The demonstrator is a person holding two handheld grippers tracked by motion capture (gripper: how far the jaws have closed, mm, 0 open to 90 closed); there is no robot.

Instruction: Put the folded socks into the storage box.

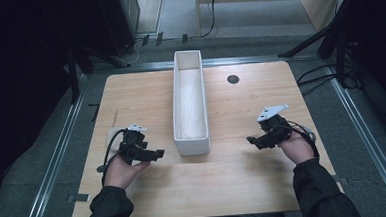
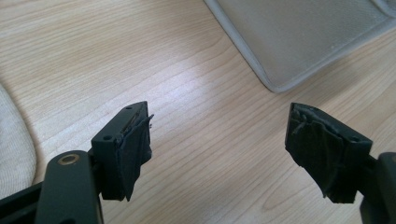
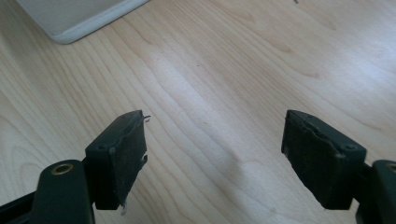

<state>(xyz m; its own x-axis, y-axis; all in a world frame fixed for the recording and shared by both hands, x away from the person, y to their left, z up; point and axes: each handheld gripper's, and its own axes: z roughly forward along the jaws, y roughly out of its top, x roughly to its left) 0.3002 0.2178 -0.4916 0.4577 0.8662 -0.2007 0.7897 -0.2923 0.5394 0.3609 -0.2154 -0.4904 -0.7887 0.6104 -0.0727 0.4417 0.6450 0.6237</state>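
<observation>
I have the long white tray (image 1: 191, 138) lying lengthwise down the middle of the worktop (image 1: 234, 176), its near end between my two hands. It looks like thin, light, stiff plastic with smooth walls, so I would pinch the rim of a long side rather than the slick face. My left gripper (image 2: 219, 140) and right gripper (image 3: 215, 140) both have their fingers spread wide and hold nothing. A pale cloth (image 2: 14, 144) lies just beside the left; nothing blocks either approach.
</observation>
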